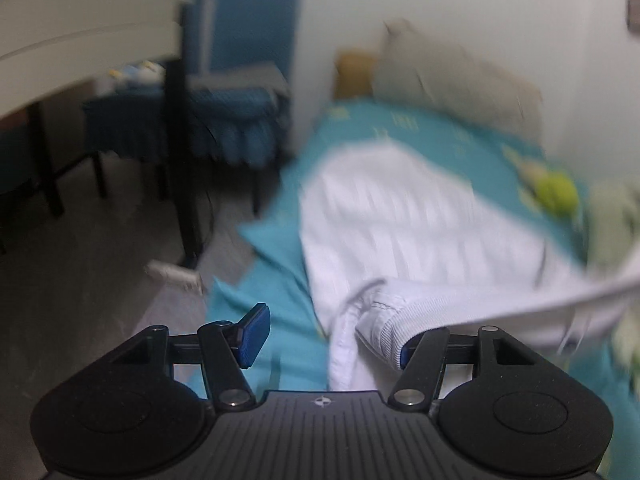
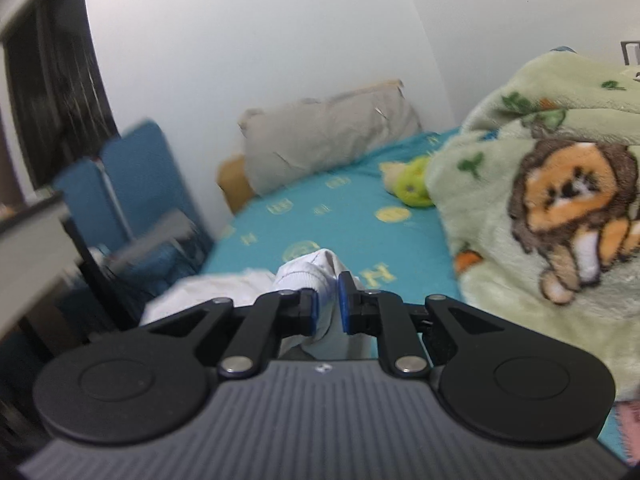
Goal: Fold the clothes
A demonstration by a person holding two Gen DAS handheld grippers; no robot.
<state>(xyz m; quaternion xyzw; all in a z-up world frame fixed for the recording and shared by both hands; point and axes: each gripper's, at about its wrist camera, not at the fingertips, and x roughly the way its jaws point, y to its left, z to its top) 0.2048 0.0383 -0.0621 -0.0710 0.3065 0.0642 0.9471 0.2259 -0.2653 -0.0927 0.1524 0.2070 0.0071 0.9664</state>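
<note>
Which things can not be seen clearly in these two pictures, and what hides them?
- Left wrist view: motion blur smears the white garment, so its type is unclear.
- Left wrist view: the ribbed hem covers the left gripper's right pad, so contact there cannot be judged.
- Right wrist view: the right gripper's body hides the garment below its jaws.
- Right wrist view: the lion blanket is cut off by the right edge.

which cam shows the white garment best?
Left wrist. The white garment lies spread across the teal sheet, blurred but mostly in frame, ribbed cuff by the open left claw. Right wrist shows only a bunched bit pinched in the right claw.
</note>
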